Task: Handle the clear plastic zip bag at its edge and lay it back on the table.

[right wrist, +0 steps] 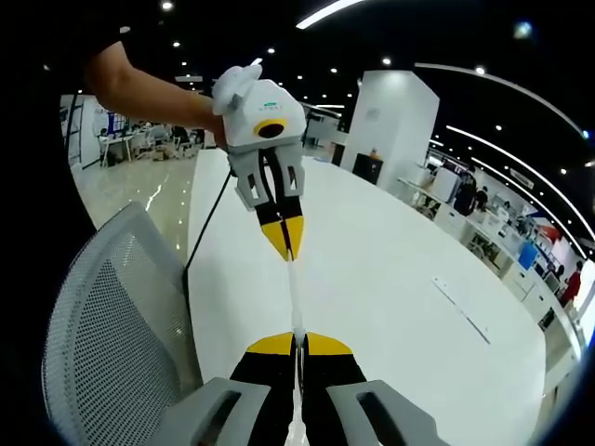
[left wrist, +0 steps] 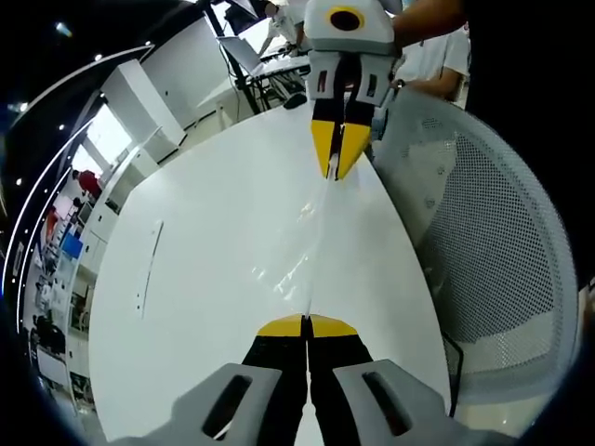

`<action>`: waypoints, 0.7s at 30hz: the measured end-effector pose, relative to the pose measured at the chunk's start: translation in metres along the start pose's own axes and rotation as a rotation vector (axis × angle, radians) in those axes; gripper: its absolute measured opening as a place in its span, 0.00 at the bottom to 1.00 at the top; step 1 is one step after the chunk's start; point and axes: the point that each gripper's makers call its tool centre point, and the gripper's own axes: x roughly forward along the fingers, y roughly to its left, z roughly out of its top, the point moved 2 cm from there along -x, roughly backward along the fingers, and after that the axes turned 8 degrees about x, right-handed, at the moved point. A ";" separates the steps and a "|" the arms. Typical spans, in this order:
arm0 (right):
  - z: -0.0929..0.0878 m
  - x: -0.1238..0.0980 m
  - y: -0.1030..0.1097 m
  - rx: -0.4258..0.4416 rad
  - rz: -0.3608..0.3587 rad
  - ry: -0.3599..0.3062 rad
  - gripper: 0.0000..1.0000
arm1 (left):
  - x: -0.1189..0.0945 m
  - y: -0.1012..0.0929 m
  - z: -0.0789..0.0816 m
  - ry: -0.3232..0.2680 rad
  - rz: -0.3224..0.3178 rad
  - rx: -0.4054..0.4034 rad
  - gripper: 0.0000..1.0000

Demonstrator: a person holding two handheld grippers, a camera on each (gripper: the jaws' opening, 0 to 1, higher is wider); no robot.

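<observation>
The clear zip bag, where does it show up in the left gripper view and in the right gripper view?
Left gripper view: the clear zip bag stretches up the middle, between the left gripper and the right gripper.
Right gripper view: the bag is an edge-on strip at centre, between both grippers.
Shared landmark: the mesh chair beside the white table.

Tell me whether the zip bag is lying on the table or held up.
Held up. The bag stretches taut between the left gripper and the right gripper, both shut on its edges, above the white table.
</observation>
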 end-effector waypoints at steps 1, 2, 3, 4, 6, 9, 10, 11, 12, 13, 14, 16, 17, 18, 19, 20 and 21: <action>0.000 0.000 0.000 -0.001 0.000 0.000 0.00 | 0.000 0.000 0.000 0.000 0.000 0.001 0.00; 0.000 0.000 0.000 0.001 0.000 -0.001 0.00 | 0.000 0.000 0.000 0.001 0.000 0.000 0.00; 0.000 0.000 0.000 0.000 0.000 -0.001 0.00 | 0.000 0.000 -0.001 0.000 0.000 -0.001 0.00; 0.000 0.000 0.000 0.000 0.001 -0.001 0.00 | 0.000 0.000 -0.001 0.000 0.000 -0.001 0.00; 0.000 0.001 0.000 0.000 0.002 -0.001 0.00 | 0.000 0.001 -0.001 0.001 0.000 -0.002 0.00; 0.000 0.001 0.000 0.002 0.003 -0.002 0.00 | 0.000 0.001 -0.001 0.002 0.001 -0.002 0.00; 0.000 0.001 0.000 0.001 0.003 -0.002 0.00 | 0.000 0.001 -0.002 0.002 0.000 -0.003 0.00; 0.000 0.001 0.000 0.001 0.004 -0.002 0.00 | 0.000 0.001 -0.002 0.003 -0.001 -0.003 0.00; 0.000 0.001 0.000 0.002 0.005 -0.002 0.00 | 0.000 0.001 -0.002 0.003 -0.002 -0.004 0.00; 0.000 0.001 0.000 0.001 0.005 -0.001 0.00 | 0.000 0.001 -0.003 0.003 -0.002 -0.004 0.00; 0.000 0.001 0.000 0.001 0.005 -0.001 0.00 | 0.000 0.001 -0.003 0.003 -0.002 -0.005 0.00; 0.000 0.001 0.000 0.001 0.006 -0.001 0.00 | 0.000 0.001 -0.004 0.004 -0.003 -0.005 0.00; 0.000 0.001 0.000 0.001 0.006 -0.001 0.00 | 0.000 0.001 -0.004 0.004 -0.003 -0.005 0.00; 0.000 0.001 -0.001 0.001 0.006 0.000 0.00 | 0.000 0.001 -0.004 0.004 -0.002 -0.005 0.00; 0.000 0.001 -0.001 0.001 0.006 0.000 0.00 | -0.001 0.001 -0.004 0.005 -0.002 -0.006 0.00; 0.000 0.001 -0.001 0.000 0.006 0.000 0.00 | -0.001 0.002 -0.004 0.005 -0.001 -0.006 0.00; 0.000 0.001 -0.001 0.000 0.006 0.000 0.00 | -0.001 0.002 -0.005 0.006 0.000 -0.006 0.00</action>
